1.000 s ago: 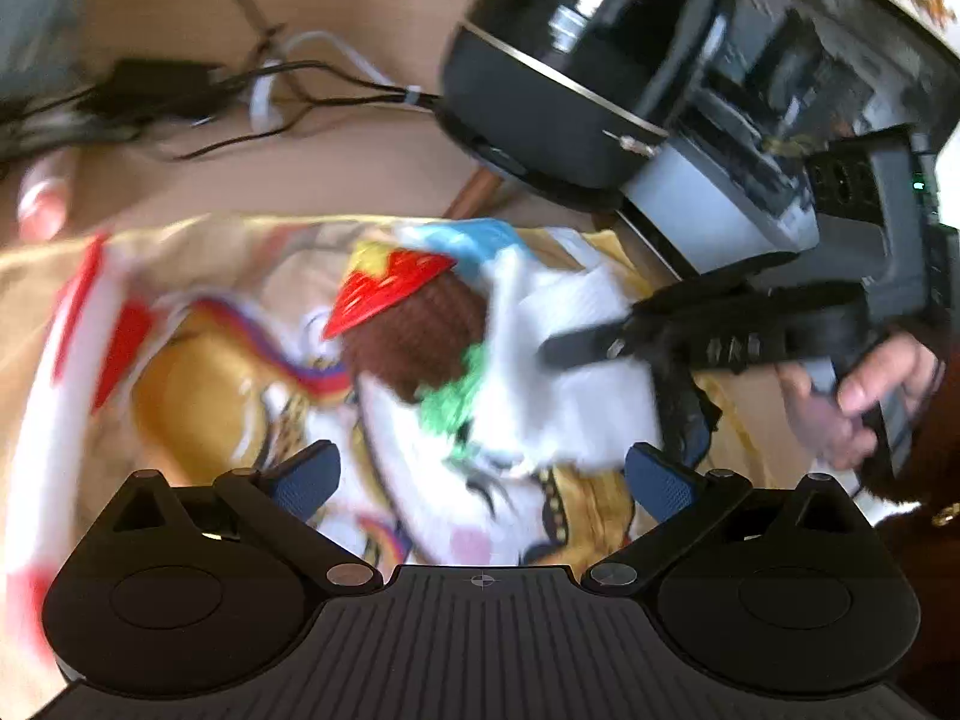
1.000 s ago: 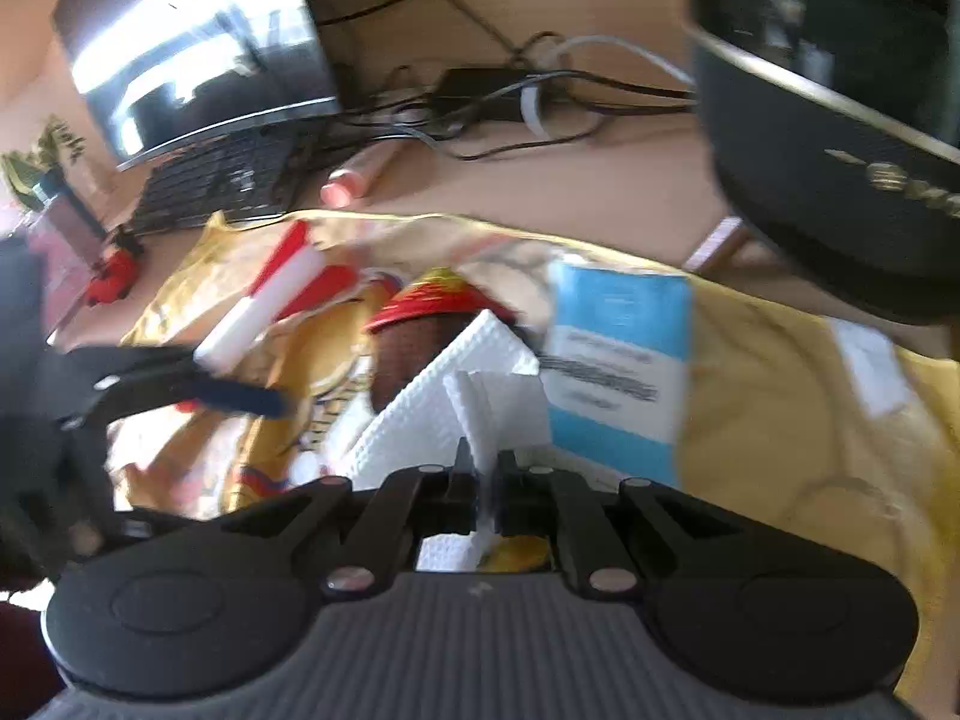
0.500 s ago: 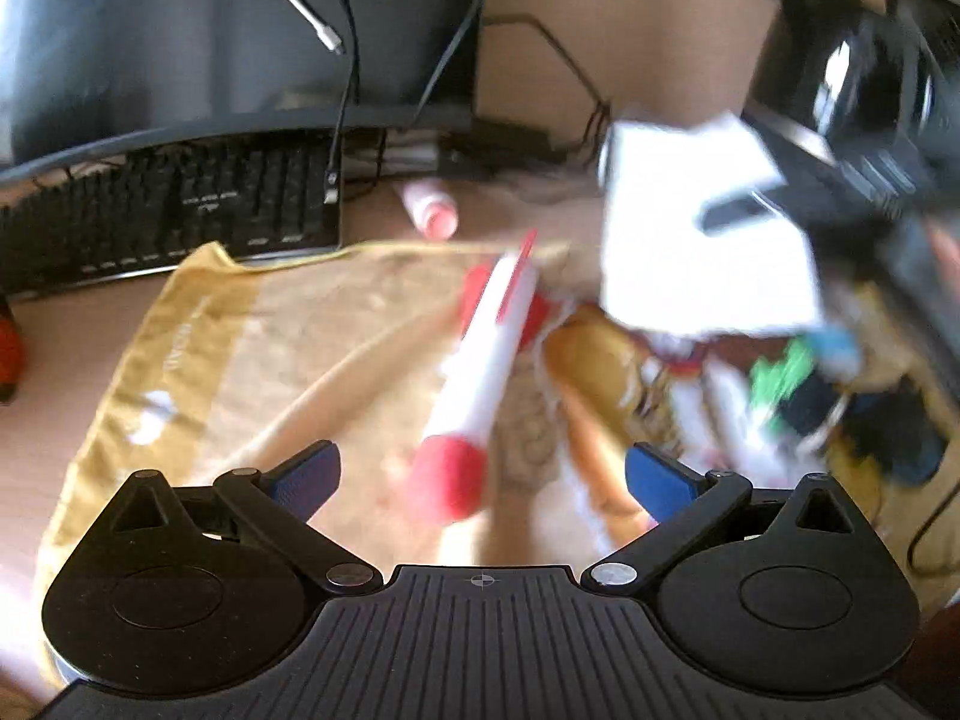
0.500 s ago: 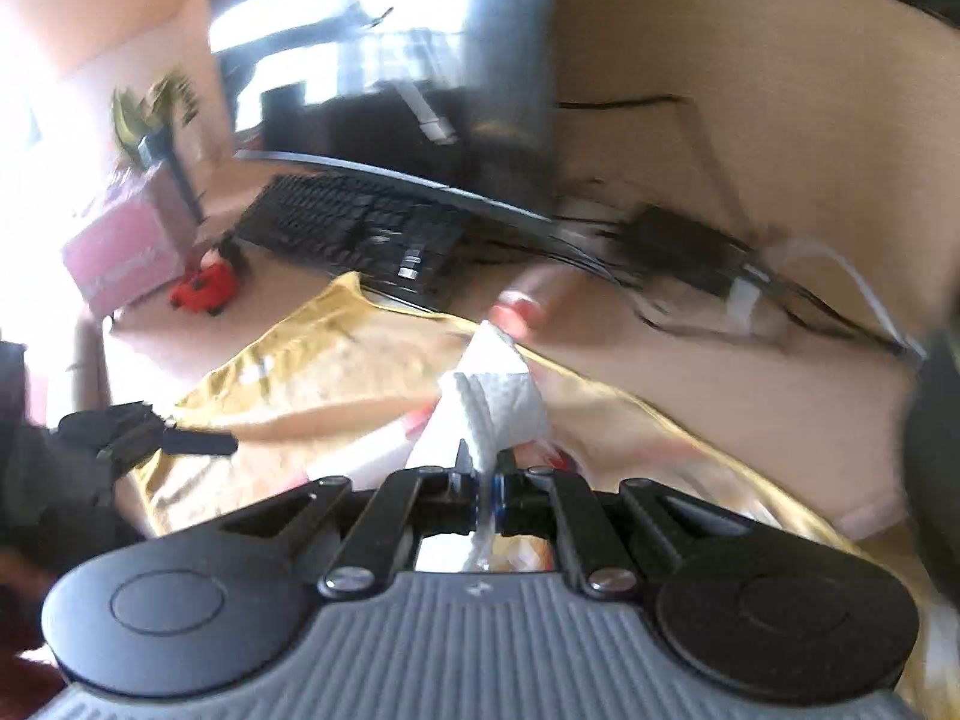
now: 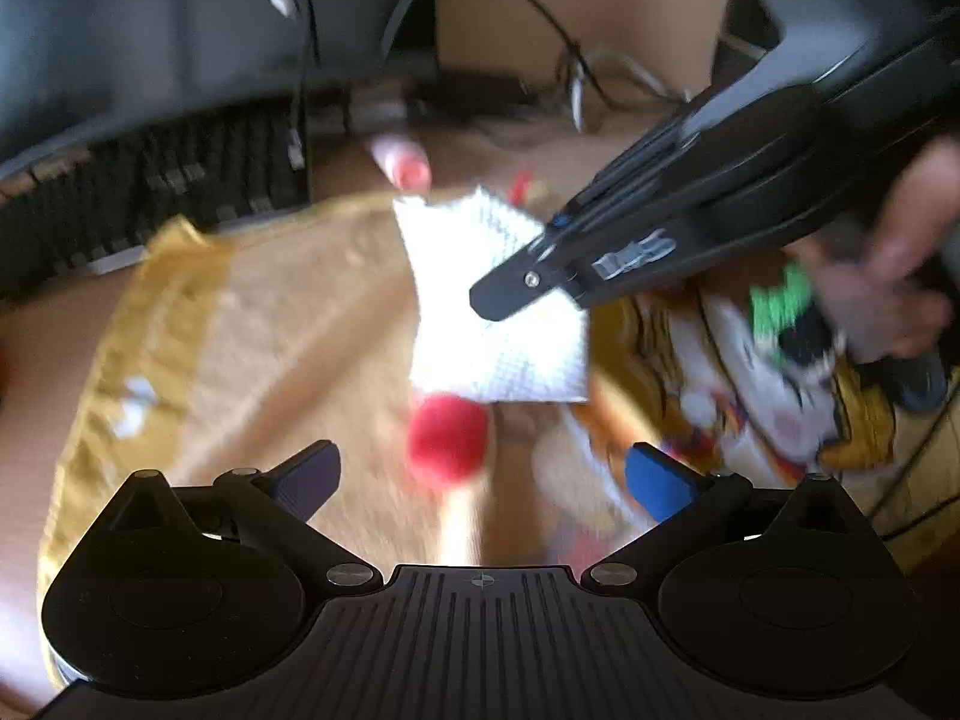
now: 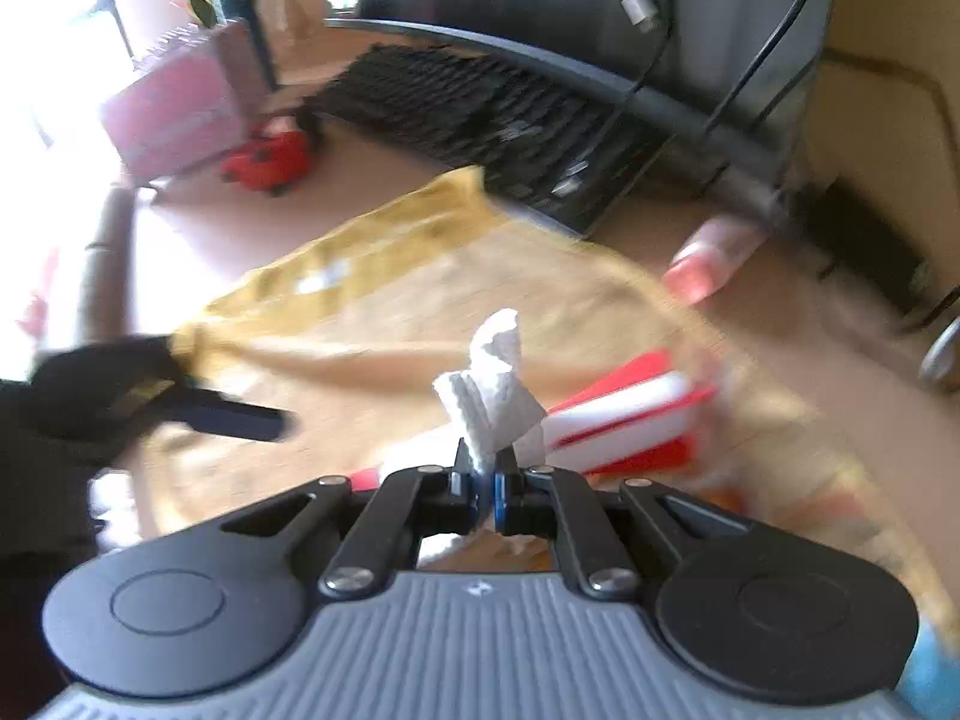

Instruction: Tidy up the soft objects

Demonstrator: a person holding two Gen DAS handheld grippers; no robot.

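Okay, my right tongs [image 6: 486, 483] pinch the white quilted paper napkin [image 6: 495, 387] above the yellow printed cloth [image 6: 372, 312]; left tongs [image 5: 480, 474] gape empty beneath.

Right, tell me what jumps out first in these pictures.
The white paper napkin stands out, pinched in the shut right gripper and held above the yellow cloth. The left gripper is open and empty over a red-and-white object lying on that cloth. A black keyboard sits behind.

Embossed white paper napkin [image 5: 492, 312]; matt yellow cloth [image 5: 288, 324] beneath.
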